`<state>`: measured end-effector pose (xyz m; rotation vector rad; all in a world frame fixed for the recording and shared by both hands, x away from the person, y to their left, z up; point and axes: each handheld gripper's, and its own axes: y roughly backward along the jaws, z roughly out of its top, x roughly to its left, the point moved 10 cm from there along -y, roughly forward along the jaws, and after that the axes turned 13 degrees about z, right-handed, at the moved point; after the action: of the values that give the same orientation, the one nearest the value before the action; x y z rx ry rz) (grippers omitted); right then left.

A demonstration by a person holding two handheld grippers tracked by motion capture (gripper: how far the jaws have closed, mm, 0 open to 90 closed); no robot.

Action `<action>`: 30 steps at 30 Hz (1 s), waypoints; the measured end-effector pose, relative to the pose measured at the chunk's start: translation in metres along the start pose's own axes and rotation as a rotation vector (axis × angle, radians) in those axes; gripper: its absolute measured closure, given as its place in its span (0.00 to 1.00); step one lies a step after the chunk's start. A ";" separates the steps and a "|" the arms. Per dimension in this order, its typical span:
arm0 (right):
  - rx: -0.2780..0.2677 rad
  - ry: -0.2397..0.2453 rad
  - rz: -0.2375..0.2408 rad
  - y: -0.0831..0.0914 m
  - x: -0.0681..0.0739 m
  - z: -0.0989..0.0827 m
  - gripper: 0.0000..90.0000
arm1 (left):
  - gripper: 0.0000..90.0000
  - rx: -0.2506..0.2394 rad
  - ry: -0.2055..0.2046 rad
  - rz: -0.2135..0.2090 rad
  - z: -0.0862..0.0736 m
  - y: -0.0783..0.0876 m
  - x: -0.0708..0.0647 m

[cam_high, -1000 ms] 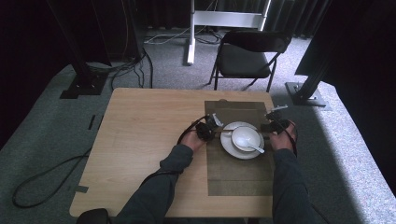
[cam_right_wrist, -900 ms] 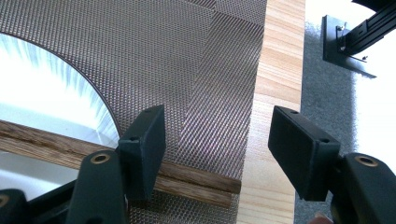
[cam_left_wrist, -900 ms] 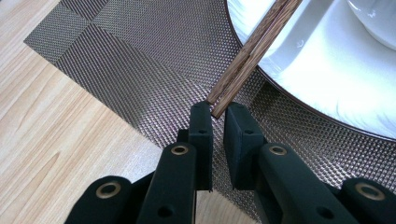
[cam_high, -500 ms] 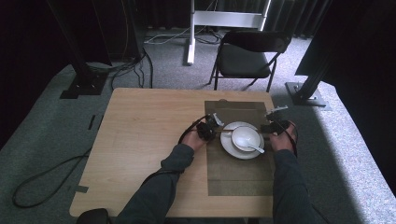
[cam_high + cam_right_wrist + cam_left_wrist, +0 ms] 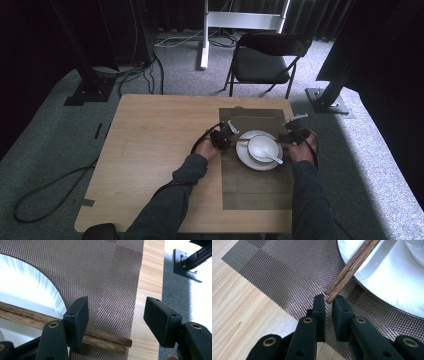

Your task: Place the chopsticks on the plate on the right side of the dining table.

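A pair of brown wooden chopsticks [image 5: 352, 265] lies across the far part of a white plate [image 5: 255, 164]. The plate sits on a woven grey-brown placemat [image 5: 255, 192] and carries a white bowl [image 5: 262, 146] with a white spoon [image 5: 273, 159]. My left gripper [image 5: 329, 298] rests low over the mat at the plate's left. Its jaws are nearly together with nothing between them, and the chopsticks' tips lie just ahead of them. At the plate's right, my right gripper [image 5: 117, 302] stands open. The chopsticks' [image 5: 107, 338] other ends lie on the mat between its jaws, untouched by the pads.
The placemat [image 5: 100, 270] covers the right part of the wooden table [image 5: 155, 150], whose right edge is near the right gripper. A black folding chair [image 5: 265, 57] stands beyond the table. Cables and stand feet lie on the grey carpet.
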<state>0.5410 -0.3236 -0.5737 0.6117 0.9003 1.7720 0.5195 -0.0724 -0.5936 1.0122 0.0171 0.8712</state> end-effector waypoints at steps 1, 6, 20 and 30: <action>0.000 0.000 0.000 0.000 0.000 0.000 0.40 | 0.91 0.000 0.000 0.000 0.000 0.000 0.000; 0.002 0.000 0.000 0.001 0.000 -0.002 0.40 | 0.90 0.002 0.003 0.000 0.000 -0.001 0.000; -0.018 -0.019 0.002 0.003 -0.002 -0.003 0.40 | 0.89 0.000 0.005 -0.004 -0.006 0.001 -0.002; -0.023 -0.015 -0.008 0.006 -0.005 -0.003 0.40 | 0.92 -0.037 0.018 0.037 -0.007 0.008 0.002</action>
<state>0.5372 -0.3303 -0.5702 0.6052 0.8704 1.7661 0.5125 -0.0640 -0.5908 0.9724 -0.0025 0.9113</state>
